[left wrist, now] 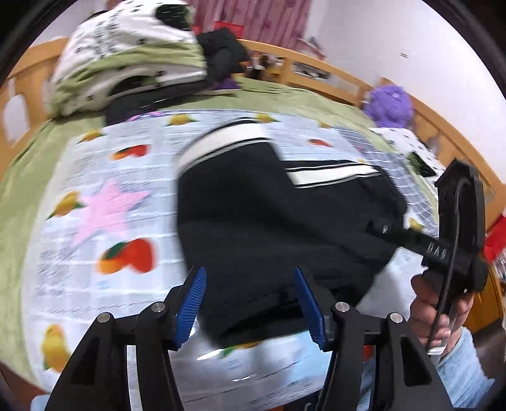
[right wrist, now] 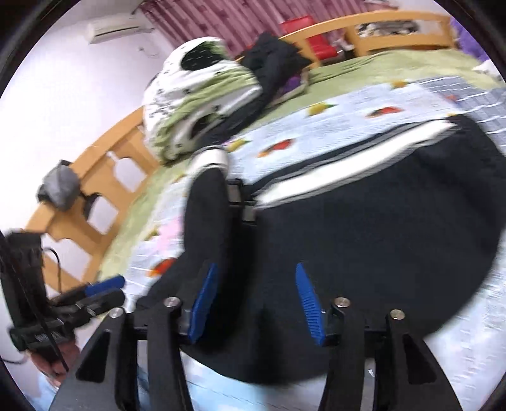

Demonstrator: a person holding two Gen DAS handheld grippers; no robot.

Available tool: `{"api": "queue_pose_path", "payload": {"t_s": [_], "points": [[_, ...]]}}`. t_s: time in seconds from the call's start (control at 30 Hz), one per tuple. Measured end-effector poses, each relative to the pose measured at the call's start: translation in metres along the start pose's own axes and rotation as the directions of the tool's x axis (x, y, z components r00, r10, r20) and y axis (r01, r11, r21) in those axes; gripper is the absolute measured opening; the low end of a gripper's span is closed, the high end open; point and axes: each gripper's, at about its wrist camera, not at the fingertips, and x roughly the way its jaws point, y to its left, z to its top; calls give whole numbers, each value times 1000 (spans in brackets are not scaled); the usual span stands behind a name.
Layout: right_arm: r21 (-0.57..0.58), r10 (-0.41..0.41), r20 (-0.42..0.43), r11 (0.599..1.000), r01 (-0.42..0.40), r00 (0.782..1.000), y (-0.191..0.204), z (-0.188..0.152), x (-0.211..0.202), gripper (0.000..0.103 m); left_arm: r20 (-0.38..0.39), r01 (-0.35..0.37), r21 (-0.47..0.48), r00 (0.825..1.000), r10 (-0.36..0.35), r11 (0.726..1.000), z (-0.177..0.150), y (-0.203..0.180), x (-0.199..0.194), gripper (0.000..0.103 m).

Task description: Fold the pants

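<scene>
Two grippers, one pair of black pants. The left gripper (left wrist: 249,303) is spread wide with nothing clamped; the folded pants (left wrist: 268,202) lie just ahead on the fruit-print sheet (left wrist: 104,202). Only this view shows the purple plush (left wrist: 390,104). The right gripper (right wrist: 256,303) also gapes empty over the pants (right wrist: 363,237); only here appears the air conditioner (right wrist: 114,28).

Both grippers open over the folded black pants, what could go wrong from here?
1. Left gripper straddles only the near edge of the black pants; closing may pinch the printed sheet too.
2. Right gripper sits over thick layers; it may grab just the top one and undo the fold.
</scene>
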Motion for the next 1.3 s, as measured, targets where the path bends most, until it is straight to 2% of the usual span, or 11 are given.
{"api": "queue_pose_path", "payload": {"t_s": [0.13,0.17,0.2,0.23,0.3,0.47,0.57,0.9,1.17,1.23,1.3], "points": [[21,29,-81,999,-28,996,21,10,53,59,-29,0,-94,1000,-3,996,-5,37,-5,56],[20,11,-120,1000,-9,993,25,12,69,48,-37,-5,-117,999,1,993,-7,46,-6,56],[12,1,-158,1000,1,987,29,13,81,9,-41,-13,-137,999,8,991,-8,54,-7,56],[-10,2,-202,1000,-5,979,36,15,90,9,-44,-20,-145,999,13,989,-8,59,-8,56],[-82,-10,-156,997,-2,988,52,25,79,9,-43,-32,-160,999,25,987,-6,65,-10,56],[-127,118,-84,984,-128,989,69,69,16,9,-59,-26,-172,998,16,985,2,60,-3,56],[-195,51,-51,979,-60,997,62,88,-8,9,-68,-20,-135,998,11,991,10,38,5,56],[-169,-114,1,979,112,993,-55,131,-75,8,-73,111,-70,991,-116,991,35,-47,45,56],[-50,-289,-33,957,287,957,-201,127,-74,9,-110,140,7,984,-138,990,38,-105,80,56],[-36,-312,-85,950,311,946,-228,110,-60,19,-127,141,12,982,-138,990,37,-111,86,56],[-39,-328,-50,944,327,943,-234,101,-66,27,-121,128,20,985,-124,992,36,-117,87,56]]}}
